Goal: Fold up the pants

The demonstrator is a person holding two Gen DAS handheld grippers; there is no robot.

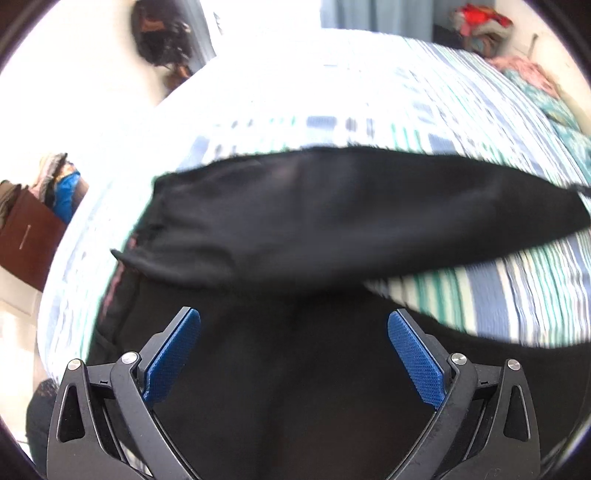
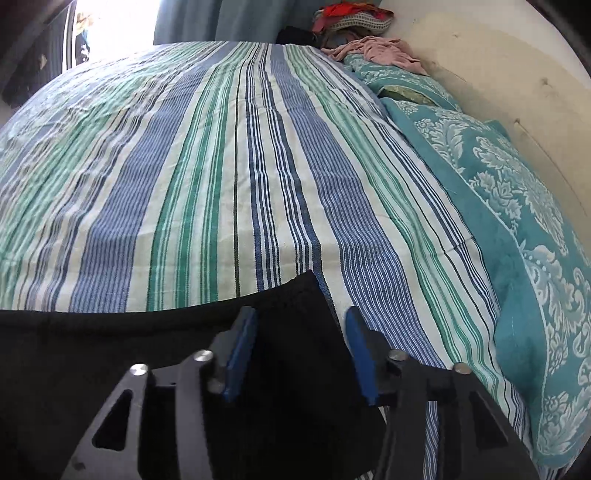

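The black pants (image 1: 303, 221) lie on a striped bedsheet (image 1: 517, 288). In the left wrist view a folded layer of them stretches across the middle, blurred, with more black cloth below it. My left gripper (image 1: 293, 325) is open wide above that cloth, holding nothing. In the right wrist view a corner of the pants (image 2: 288, 314) lies on the sheet (image 2: 221, 166). My right gripper (image 2: 301, 321) is open with the pants' right edge between its blue pads, not clamped.
Teal patterned pillows (image 2: 498, 177) line the bed's right side by the wall. A pink garment (image 2: 376, 50) and a pile of clothes (image 2: 351, 14) sit at the far end. A brown cabinet (image 1: 26, 236) stands left of the bed.
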